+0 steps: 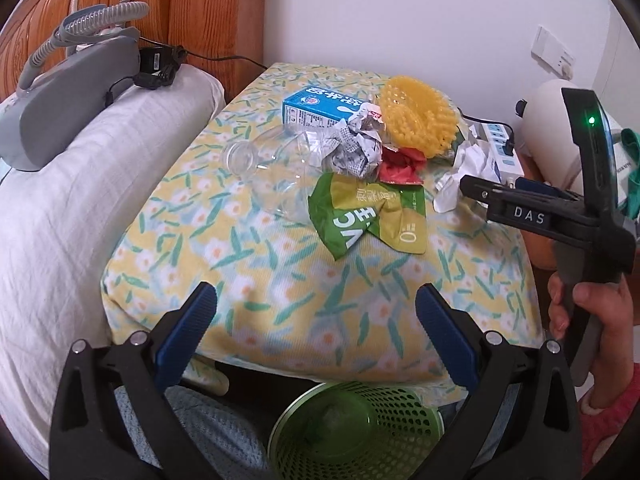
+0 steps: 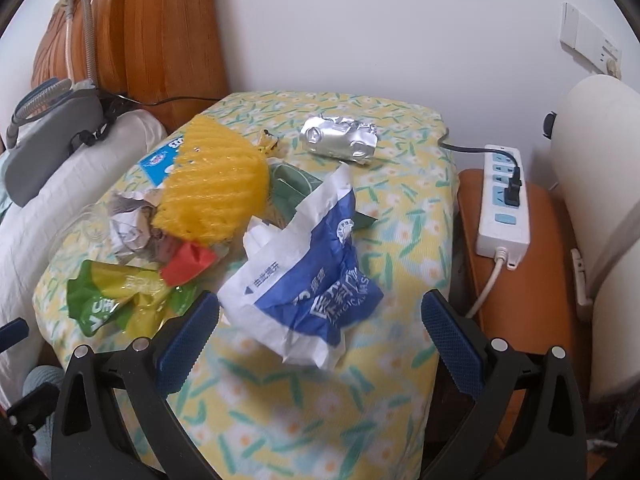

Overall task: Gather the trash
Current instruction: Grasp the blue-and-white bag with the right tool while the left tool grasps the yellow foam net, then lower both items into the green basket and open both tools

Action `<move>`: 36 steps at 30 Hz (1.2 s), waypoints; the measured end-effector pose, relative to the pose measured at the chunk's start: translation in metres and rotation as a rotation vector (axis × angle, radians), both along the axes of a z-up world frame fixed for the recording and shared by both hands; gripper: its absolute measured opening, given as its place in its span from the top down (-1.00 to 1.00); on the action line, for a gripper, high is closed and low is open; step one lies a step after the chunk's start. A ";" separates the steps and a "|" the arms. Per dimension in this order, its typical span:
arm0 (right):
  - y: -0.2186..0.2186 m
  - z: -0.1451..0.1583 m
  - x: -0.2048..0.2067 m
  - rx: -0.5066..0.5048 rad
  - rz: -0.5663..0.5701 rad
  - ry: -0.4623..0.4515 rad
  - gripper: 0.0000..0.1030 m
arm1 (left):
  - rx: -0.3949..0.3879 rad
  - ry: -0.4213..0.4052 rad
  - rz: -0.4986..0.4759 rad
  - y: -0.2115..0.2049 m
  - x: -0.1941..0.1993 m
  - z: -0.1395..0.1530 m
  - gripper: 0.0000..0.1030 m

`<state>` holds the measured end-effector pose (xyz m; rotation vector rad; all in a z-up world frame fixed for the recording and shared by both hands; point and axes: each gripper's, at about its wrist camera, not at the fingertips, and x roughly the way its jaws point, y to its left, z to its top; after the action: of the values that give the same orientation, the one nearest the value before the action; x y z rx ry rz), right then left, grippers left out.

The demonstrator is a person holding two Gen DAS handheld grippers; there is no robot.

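Trash lies on a flowered pillow (image 1: 280, 280): a green snack wrapper (image 1: 368, 216) (image 2: 120, 300), a blue milk carton (image 1: 320, 110), crumpled newspaper (image 1: 354, 144) (image 2: 132, 224), a yellow foam net (image 1: 418, 118) (image 2: 216, 196), a red wrapper (image 1: 402, 166) (image 2: 188, 262), a clear plastic bottle (image 1: 264, 164), a blue-and-white mask bag (image 2: 308, 276) and a silver foil pack (image 2: 340, 140). My left gripper (image 1: 316, 328) is open and empty, above a green mesh bin (image 1: 356, 432). My right gripper (image 2: 320, 336) is open, its jaws on either side of the mask bag's near end.
A white pillow (image 1: 80, 220) with a grey device (image 1: 64, 92) lies on the left. A power strip (image 2: 504, 204) sits on an orange stand (image 2: 532, 300) to the right. A wooden headboard (image 1: 192, 4) and white wall stand behind.
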<state>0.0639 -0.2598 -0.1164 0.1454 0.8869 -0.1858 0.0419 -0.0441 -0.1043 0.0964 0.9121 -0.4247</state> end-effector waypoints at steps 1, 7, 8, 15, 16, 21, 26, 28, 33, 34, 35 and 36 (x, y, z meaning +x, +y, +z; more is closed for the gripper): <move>0.000 -0.001 0.000 0.004 0.006 -0.006 -0.93 | -0.001 0.001 0.001 -0.001 0.001 0.000 -0.85; 0.002 0.002 -0.003 0.032 0.058 -0.027 -0.35 | 0.004 -0.017 -0.002 -0.007 0.002 0.003 -0.85; 0.003 0.003 -0.006 0.028 0.062 -0.030 -0.33 | 0.004 -0.025 -0.003 -0.009 0.002 0.005 -0.85; 0.006 0.010 -0.018 0.060 0.077 -0.040 0.03 | 0.000 -0.072 -0.014 -0.019 0.004 0.020 -0.85; 0.006 0.010 -0.020 0.062 0.076 -0.042 0.03 | 0.002 -0.078 -0.016 -0.022 0.005 0.022 -0.85; 0.003 0.013 -0.030 0.079 0.068 -0.055 0.04 | -0.013 -0.111 -0.040 -0.038 0.013 0.036 -0.85; 0.005 0.018 -0.051 0.063 0.048 -0.062 0.04 | -0.016 -0.108 -0.080 -0.069 0.036 0.046 -0.85; 0.007 0.019 -0.060 0.061 0.046 -0.060 0.04 | -0.022 -0.100 -0.089 -0.082 0.047 0.048 -0.85; 0.012 0.013 -0.078 0.107 0.059 -0.051 0.04 | 0.003 -0.112 -0.128 -0.116 0.070 0.047 -0.61; 0.012 0.013 -0.080 0.116 0.067 -0.054 0.04 | 0.008 -0.111 -0.133 -0.121 0.073 0.044 -0.55; 0.013 0.012 -0.082 0.122 0.073 -0.057 0.04 | 0.014 -0.103 -0.143 -0.128 0.078 0.040 -0.41; 0.015 0.011 -0.083 0.120 0.079 -0.061 0.04 | 0.019 -0.093 -0.150 -0.132 0.081 0.037 -0.25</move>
<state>-0.0194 -0.2451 -0.1049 0.2259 0.8421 -0.0538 0.1228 -0.1762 -0.0677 0.2019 0.8200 -0.5466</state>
